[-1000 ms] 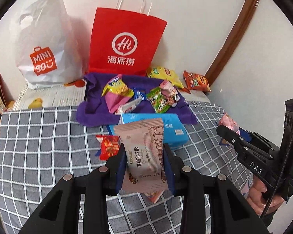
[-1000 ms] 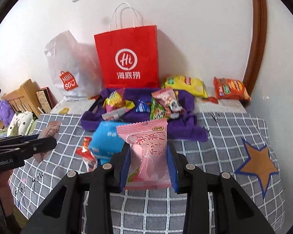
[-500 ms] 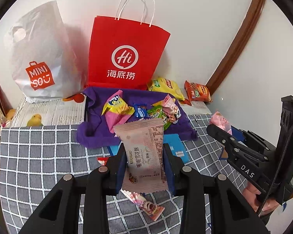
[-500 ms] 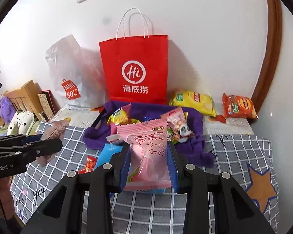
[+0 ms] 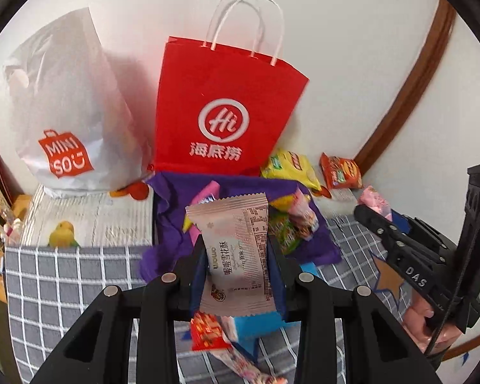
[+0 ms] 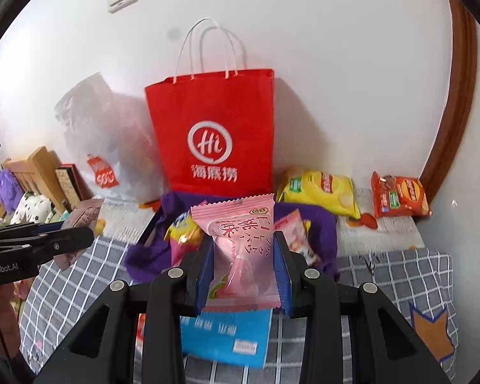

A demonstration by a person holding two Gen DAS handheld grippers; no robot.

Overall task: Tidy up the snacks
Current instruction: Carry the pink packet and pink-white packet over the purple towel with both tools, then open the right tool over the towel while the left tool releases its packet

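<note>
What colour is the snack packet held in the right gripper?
Pink, with red lettering; the packet shows best in the right wrist view, clamped in the right gripper.

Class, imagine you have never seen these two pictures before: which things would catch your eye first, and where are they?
The tall red paper bag with white handles stands against the wall, dead centre. Close up, each gripper clamps a snack: the left gripper a pale pink packet, the right gripper a bright pink packet. Below the bag, a purple cloth holds mixed snacks.

I'm seeing a matt red paper carrier bag (image 5: 227,118), a crinkly white plastic shopping bag (image 5: 70,121), soft purple cloth (image 6: 326,233), and a glossy pink foil-plastic snack wrapper (image 6: 243,256).
</note>
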